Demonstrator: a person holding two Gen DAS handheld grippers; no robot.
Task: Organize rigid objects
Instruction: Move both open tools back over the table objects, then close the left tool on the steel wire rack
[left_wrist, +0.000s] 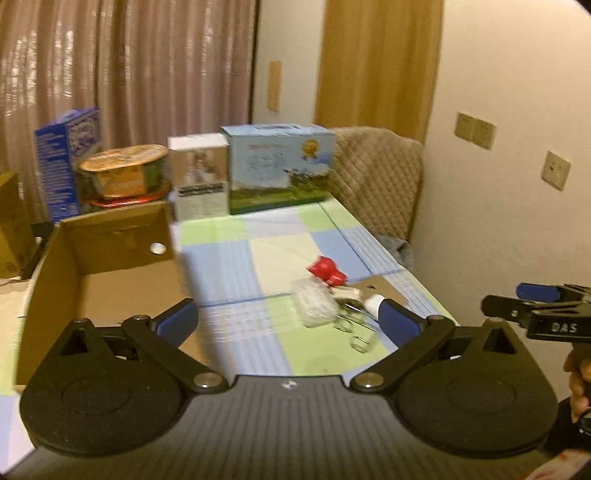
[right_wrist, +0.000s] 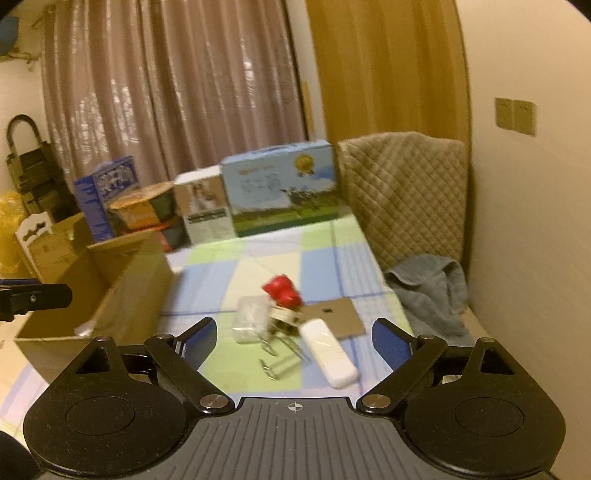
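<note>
A small pile lies on the checked tablecloth: a red toy (left_wrist: 327, 271) (right_wrist: 282, 290), a clear plastic packet (left_wrist: 314, 304) (right_wrist: 251, 319), a white oblong case (right_wrist: 328, 352) (left_wrist: 373, 304), and metal clips (right_wrist: 280, 350) (left_wrist: 354, 328). An open cardboard box (left_wrist: 110, 258) (right_wrist: 110, 288) stands to the left. My left gripper (left_wrist: 290, 323) is open and empty, above the table before the pile. My right gripper (right_wrist: 295, 339) is open and empty, with the pile between and beyond its fingers; it also shows in the left wrist view (left_wrist: 532, 306).
A flat cardboard piece (right_wrist: 338, 317) lies under the pile. Product boxes (left_wrist: 277, 168) and an instant noodle bowl (left_wrist: 125, 171) line the table's far edge. A quilted chair (right_wrist: 402, 195) with a grey towel (right_wrist: 432, 291) stands at the right, by the wall.
</note>
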